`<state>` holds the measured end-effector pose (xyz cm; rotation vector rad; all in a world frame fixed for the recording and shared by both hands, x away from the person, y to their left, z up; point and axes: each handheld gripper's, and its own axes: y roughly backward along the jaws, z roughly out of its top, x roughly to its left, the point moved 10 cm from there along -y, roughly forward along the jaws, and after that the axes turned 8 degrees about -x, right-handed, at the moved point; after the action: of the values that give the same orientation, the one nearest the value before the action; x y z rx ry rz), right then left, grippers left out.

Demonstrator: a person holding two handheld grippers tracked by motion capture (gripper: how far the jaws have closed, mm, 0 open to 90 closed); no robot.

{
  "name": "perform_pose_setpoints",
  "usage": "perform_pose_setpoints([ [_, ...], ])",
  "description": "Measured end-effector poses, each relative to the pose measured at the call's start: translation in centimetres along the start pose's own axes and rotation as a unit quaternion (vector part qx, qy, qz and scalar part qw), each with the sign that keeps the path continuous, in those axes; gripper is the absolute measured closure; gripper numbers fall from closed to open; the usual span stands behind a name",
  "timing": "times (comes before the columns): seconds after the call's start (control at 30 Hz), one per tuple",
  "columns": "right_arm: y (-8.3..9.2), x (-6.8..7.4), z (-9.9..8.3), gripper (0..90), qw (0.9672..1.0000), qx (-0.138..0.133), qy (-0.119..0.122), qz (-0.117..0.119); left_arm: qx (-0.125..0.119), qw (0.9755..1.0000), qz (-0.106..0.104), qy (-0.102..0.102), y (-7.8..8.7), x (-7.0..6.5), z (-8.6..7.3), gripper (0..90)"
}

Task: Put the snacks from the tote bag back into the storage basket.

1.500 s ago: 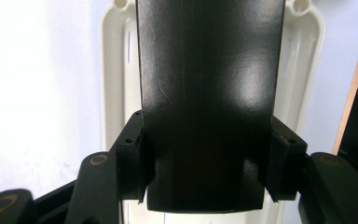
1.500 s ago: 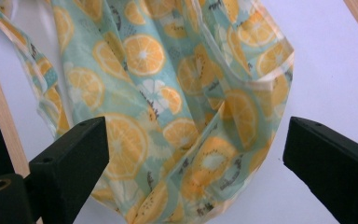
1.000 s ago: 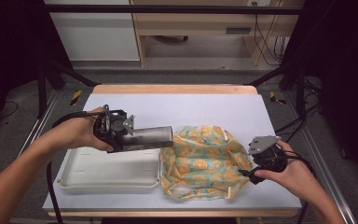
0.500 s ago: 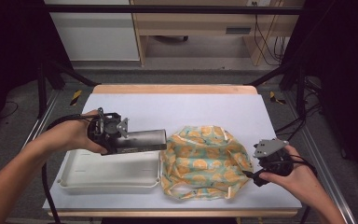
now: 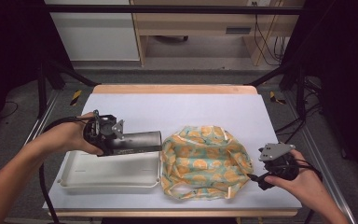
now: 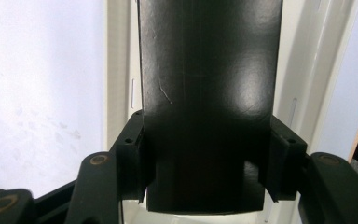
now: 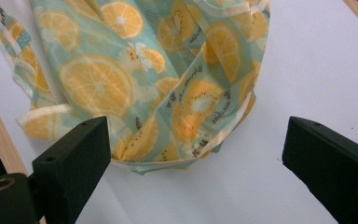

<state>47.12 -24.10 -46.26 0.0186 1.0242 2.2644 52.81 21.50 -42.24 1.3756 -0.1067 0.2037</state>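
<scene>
Black, glossy, flat-sided box clamped between the jaws of the left hand-held gripper, carried level above the back rim of the white tray at the counter's front left corner. Judged stiff and light, likely card: faint scuffs and sheen on its face, so probably slick; best held across its two narrow sides near one end, as now, without crushing. No label or writing legible on it.

Orange-slice printed cloth bag crumpled on the counter toward the front right, just beside the tray. Soft, limp, sure to sag; best pinched at the pale hem or strap. Small print on the fabric, too blurred to read.

Right hand-held gripper open, empty, jaws spread at the bag's front right edge.
</scene>
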Motion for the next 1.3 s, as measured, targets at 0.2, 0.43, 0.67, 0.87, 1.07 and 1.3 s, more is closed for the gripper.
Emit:
perform_pose_setpoints([
  [0.2, -0.5, 0.1, -0.8, 8.4, 0.9999, 0.006, -0.010, -0.004, -0.003, 0.9999, -0.011, -0.003, -0.7, -0.2, -0.6, 43.6],
  [0.43, -0.6, 0.3, -0.9, 8.7, 0.9999, 0.004, -0.013, -0.006, -0.006, 0.9997, -0.021, -0.013, -1.4, -0.2, -1.1, 43.6],
  [0.67, -0.2, 0.1, -0.6, 9.0, 0.9998, 0.002, -0.016, -0.012, 0.006, 0.9994, -0.026, -0.023, -1.5, -0.3, -2.0, 43.6],
  [0.87, -0.6, 0.3, -0.5, 9.1, 0.9999, 0.003, -0.014, -0.009, 0.013, 0.9992, -0.033, -0.018, -1.8, -0.5, -2.7, 43.6],
  [1.07, -0.7, 0.2, -0.7, 9.1, 0.9998, 0.005, -0.017, -0.009, 0.015, 0.9991, -0.035, -0.020, -2.4, -0.5, -2.9, 43.6],
  [1.3, -0.7, 0.3, -0.8, 9.1, 0.9998, 0.003, -0.020, -0.008, 0.009, 0.9990, -0.040, -0.018, -3.1, -0.7, -2.8, 43.6],
])
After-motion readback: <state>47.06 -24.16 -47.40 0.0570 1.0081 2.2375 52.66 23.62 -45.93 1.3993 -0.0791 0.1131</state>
